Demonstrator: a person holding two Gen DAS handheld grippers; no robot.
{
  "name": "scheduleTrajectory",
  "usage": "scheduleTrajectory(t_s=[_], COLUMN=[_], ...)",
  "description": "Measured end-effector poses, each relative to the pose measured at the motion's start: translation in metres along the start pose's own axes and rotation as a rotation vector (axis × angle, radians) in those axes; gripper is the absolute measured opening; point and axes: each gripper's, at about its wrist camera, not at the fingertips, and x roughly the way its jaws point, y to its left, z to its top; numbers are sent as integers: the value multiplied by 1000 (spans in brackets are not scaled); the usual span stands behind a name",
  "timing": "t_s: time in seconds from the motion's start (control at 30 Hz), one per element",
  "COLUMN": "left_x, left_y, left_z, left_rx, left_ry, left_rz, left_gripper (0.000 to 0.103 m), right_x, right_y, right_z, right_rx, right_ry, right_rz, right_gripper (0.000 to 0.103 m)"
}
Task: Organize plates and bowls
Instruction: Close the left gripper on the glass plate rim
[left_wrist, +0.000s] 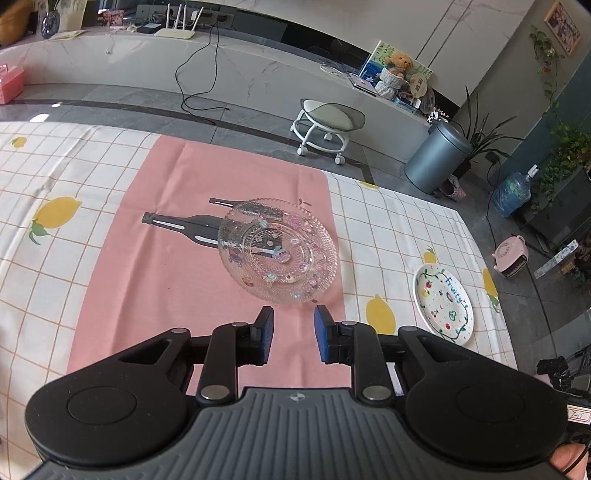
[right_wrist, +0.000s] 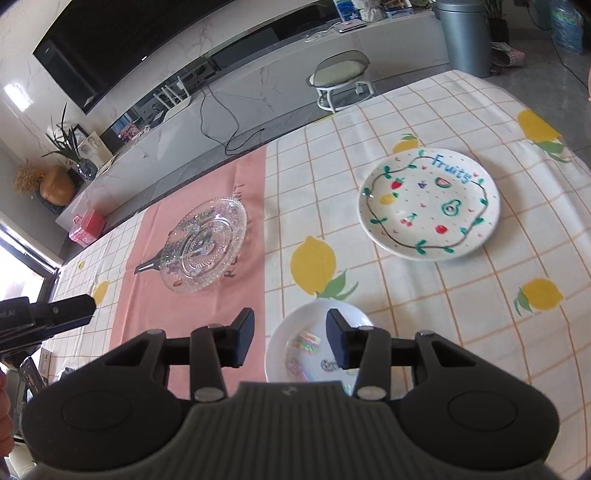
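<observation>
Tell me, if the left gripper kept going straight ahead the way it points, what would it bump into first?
Most likely the glass plate on the pink cloth. The left gripper is open and aimed at the plate's near rim, with only bare cloth between. How high it hovers is hard to judge.

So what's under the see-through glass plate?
The glass plate sits on a pink cloth printed with black bottles. Their necks stick out; the rest shows only blurrily through the glass.
</observation>
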Motion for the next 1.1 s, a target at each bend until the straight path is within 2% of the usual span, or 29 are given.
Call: scheduleTrajectory(t_s=[0.13, 0.23, 0.4, 0.47, 0.53, 0.7, 0.83, 0.9, 1.0, 1.1], left_x=[28, 48, 79, 88, 93, 107, 114, 116, 117, 115], left_y=[28, 49, 76, 82, 84, 85, 88, 89, 87, 86], left_z=[10, 16, 21, 23, 24, 28, 30, 30, 27, 26], left_rx=[-34, -75, -148, -163, -162, -154, -149, -158, -151, -154], left_ry=[-35, -60, -84, -84, -95, -84, -97, -100, -96, -103], left_rz=[1, -31, -79, -86, -90, -96, -94, -93, -90, -84], left_gripper=[40, 41, 42, 42, 42, 42, 40, 30, 19, 13], right_x=[28, 53, 96, 113, 127, 149, 158, 161, 165, 165], right_y=[16, 25, 31, 30, 27, 25, 26, 29, 34, 35], right_z=[18, 30, 47, 53, 59, 68, 73, 72, 68, 64], right_rx=[-74, -85, -67, -50, -29, -15, 9, 0, -9, -1], right_ry=[14, 33, 35, 48, 56, 46, 20, 15, 38, 20], right_rz=[27, 70, 153, 142, 136, 107, 125, 128, 150, 150], right_gripper=[57, 58, 58, 56, 50, 49, 44, 38, 17, 17])
